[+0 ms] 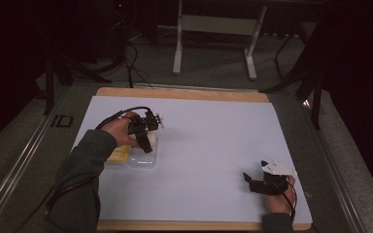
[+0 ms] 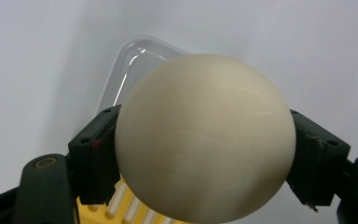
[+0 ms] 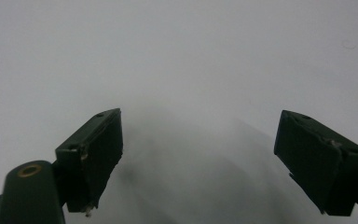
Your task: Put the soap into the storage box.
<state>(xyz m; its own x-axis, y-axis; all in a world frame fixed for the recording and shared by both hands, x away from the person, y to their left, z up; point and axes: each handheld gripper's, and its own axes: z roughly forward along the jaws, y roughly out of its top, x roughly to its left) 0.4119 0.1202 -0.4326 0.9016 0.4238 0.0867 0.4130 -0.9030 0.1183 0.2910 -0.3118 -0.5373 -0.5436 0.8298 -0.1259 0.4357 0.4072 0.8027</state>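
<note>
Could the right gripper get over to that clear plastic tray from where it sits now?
Probably yes. The right gripper rests open on the white sheet, with bare sheet between it and the clear tray. But the left gripper, holding a cream egg, hangs over it.

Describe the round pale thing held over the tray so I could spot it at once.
Start at the big white sheet covering the table, then go to its left side, where a clear plastic tray lies beside a yellow one. Above them the left gripper clamps a cream egg, smooth and rounded, unlike the flat trays.
</note>
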